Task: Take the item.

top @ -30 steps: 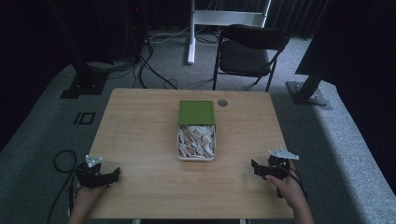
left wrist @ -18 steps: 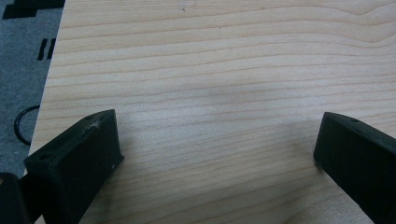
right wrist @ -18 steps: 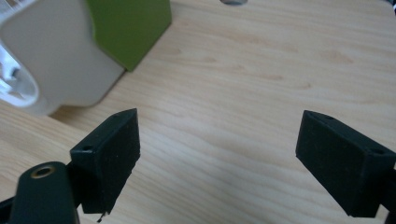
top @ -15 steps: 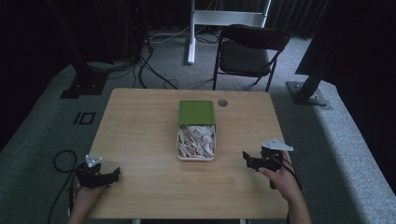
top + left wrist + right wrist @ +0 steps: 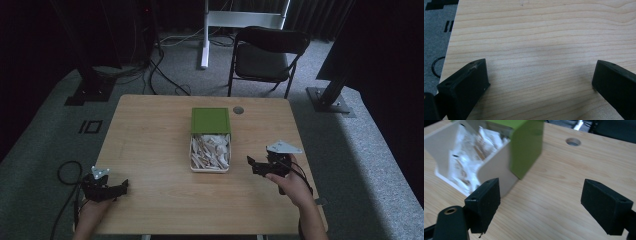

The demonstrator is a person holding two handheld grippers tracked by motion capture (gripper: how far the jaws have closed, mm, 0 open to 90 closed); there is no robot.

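The white box [image 5: 209,153] of small white packets [image 5: 210,150] sits at the centre of the high view, on the bench [image 5: 150,135], with its green lid [image 5: 210,120] lying against its upper end; in the right gripper view the box [image 5: 461,160] takes the upper left and the green lid [image 5: 526,145] stands just right of it. Nothing has been lifted out, as far as I can judge: the packets all lie inside the box and both grippers are empty, so the whole picking job is left. The right gripper [image 5: 256,165] hangs right of centre, near the box's lower right corner but apart from it, its jaws spread wide with nothing between them. The left gripper [image 5: 117,188] rests at the lower left of the high view, well apart from the box, its jaws also wide over bare wood. Compared with 0.5 s ago, the right gripper has moved left toward the box, while the left gripper has stayed put.
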